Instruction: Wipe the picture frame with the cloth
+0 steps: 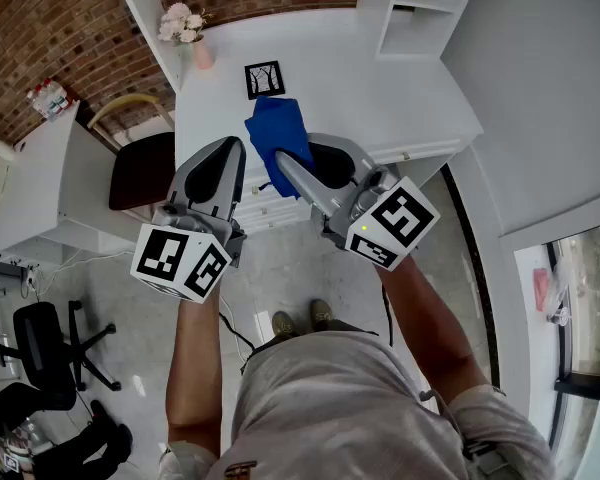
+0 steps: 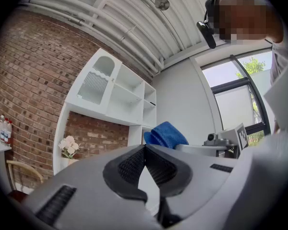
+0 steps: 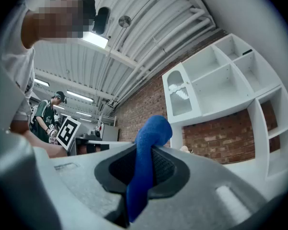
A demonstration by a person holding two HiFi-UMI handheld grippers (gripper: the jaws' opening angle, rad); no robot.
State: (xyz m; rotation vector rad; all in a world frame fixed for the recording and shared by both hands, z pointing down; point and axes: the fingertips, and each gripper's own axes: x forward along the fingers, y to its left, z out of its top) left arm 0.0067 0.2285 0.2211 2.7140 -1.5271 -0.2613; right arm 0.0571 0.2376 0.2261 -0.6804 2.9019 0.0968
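Looking down, I see a brick wall (image 1: 70,28) at eleven o'clock, a white desk (image 1: 380,98) at twelve and white shelves (image 1: 420,8) at one. Grey floor (image 1: 300,278) lies below. A black office chair (image 1: 45,353) sits at eight, a window (image 1: 585,298) at four. Strip lights (image 3: 96,40) glow overhead.

Blue cloth (image 1: 280,140) – soft, fuzzy; desk (image 1: 400,108) – smooth white; wall (image 1: 50,28) – rough brick.
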